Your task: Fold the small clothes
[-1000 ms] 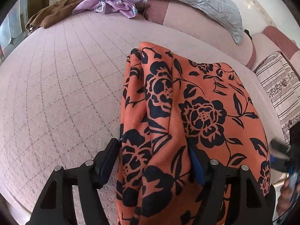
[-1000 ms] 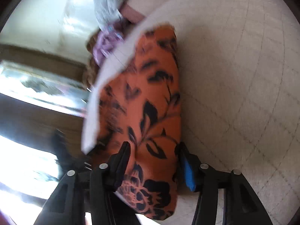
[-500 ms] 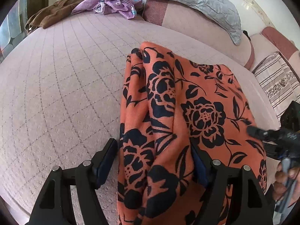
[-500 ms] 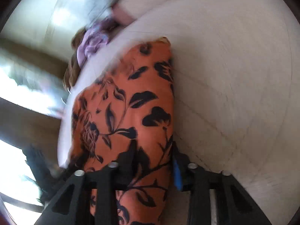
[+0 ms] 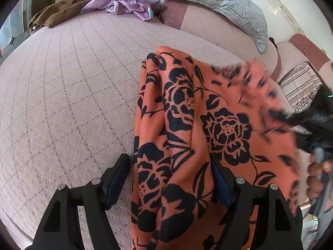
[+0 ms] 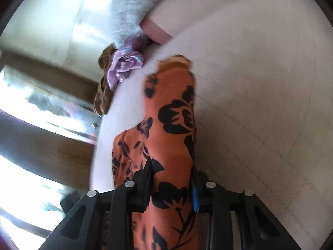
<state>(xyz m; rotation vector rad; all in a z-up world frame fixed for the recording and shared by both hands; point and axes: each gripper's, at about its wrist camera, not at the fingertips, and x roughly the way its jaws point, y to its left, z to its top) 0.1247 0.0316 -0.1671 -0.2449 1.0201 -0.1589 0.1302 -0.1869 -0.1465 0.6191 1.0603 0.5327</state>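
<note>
1. In the left wrist view, the left claw (image 5: 169, 179) is seen nearest the camera, its jaws set wide apart with a bunched fold of the orange floral garment (image 5: 187, 145) lying between them; only the right jaw touches the cloth and a gap shows at the left jaw, so no firm pinch is made.
2. In the right wrist view, the right claw (image 6: 171, 185) is seen with its jaws drawn in close on a narrow ridge of the same garment (image 6: 172, 145), which is pinched and held between them.
3. The garment is spread over the quilted pink bed (image 5: 62, 104), draped from the near edge toward the middle; its right side is blurred in the left wrist view, beside the other handheld tool.
4. The cloth is judged to be light, thin and limp: it creases into soft ridges and would sag from any hold. It is best taken at a hem or corner, with several layers pinched together, since a single layer may slide out.
5. Farther off, a purple garment (image 5: 129, 4) and a brown garment (image 5: 68, 6) are heaped at the far edge of the bed.
6. Beyond them, a grey quilt (image 5: 218, 2) is laid along the headboard.
</note>
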